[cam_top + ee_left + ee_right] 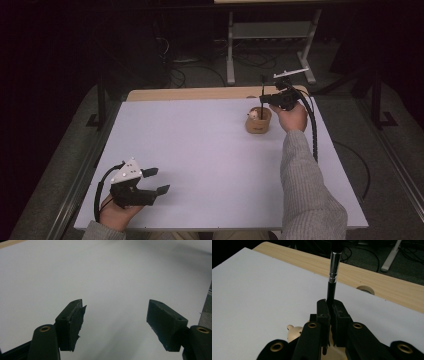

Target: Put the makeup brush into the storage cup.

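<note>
The right tool (331, 315) pinches a black pen (333, 277) upright over a wooden cup (258, 121) at the counter's (200, 150) far right; the pen's lower end is hidden behind the jaws. A small pale figure (294, 333) sits in the cup, partly hidden. The left tool (156, 181) rests spread and empty, near the front left edge.

Both handheld grippers are black, the left gripper (152, 181) topped by a grey three-cornered plate with a looping black cable, the right gripper (265, 98) trailing a ribbed black cable, brass-coloured pivot bushings at the jaws, grey knitted sleeve (306, 185) worn.
</note>
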Demonstrator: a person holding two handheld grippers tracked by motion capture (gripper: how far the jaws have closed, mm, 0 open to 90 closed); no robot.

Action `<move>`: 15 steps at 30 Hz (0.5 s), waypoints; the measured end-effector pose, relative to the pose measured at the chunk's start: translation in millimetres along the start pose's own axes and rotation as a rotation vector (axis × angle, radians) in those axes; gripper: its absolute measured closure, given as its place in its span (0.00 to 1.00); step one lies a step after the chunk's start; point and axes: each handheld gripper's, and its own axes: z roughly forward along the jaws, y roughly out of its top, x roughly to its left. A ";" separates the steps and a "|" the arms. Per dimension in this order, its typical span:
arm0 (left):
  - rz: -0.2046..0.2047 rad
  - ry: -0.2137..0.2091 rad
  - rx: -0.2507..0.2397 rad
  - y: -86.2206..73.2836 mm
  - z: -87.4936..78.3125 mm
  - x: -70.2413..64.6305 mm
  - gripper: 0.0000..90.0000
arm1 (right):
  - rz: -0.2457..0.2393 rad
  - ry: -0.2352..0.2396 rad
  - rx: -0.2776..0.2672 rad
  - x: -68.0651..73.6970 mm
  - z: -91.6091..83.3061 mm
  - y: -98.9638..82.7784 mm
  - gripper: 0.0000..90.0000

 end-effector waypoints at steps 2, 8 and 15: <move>0.004 0.001 0.001 0.0 0.1 0.3 0.33 | 0.000 -0.006 0.004 -0.6 0.7 -1.5 0.94; 0.006 0.000 0.005 0.1 0.2 0.3 0.33 | 0.004 -0.005 0.010 -2.6 4.5 -6.1 0.94; 0.005 -0.001 0.005 -0.1 0.2 0.0 0.33 | 0.015 -0.007 0.019 -2.6 6.6 -8.7 0.94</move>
